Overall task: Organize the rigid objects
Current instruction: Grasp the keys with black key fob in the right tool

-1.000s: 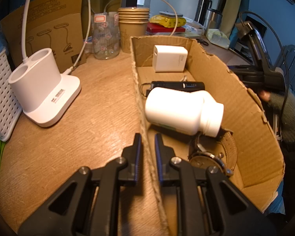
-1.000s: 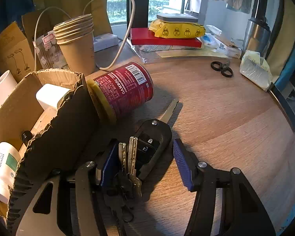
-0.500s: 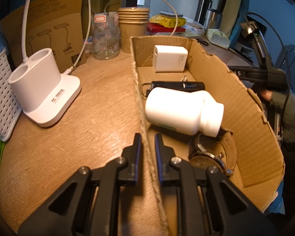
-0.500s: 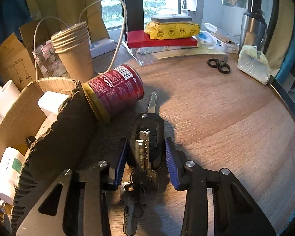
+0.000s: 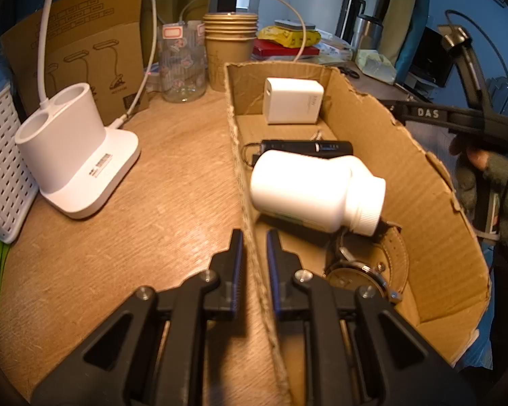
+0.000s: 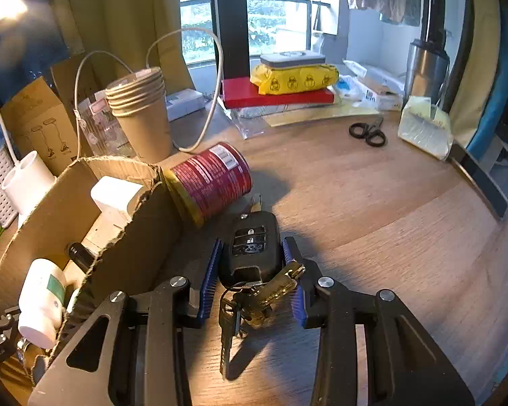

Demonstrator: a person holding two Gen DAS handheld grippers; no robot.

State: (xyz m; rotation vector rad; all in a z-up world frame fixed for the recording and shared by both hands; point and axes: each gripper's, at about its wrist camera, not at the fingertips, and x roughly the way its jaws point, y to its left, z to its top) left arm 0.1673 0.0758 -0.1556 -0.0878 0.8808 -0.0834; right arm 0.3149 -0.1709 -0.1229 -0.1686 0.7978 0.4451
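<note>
Both fisheye views bend hard at the edges with black corners, warm lamp glare blows out upper left of the right wrist view, daylight window (image 6: 271, 23) at top centre, table (image 6: 372, 209) shadows fall lower left, left wrist view dimmer, slightly soft.

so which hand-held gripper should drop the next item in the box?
Right. The right hand-held gripper is shut on the car key fob, beside the cardboard box. The left hand-held gripper is clamped on the box wall, steadying it.
</note>
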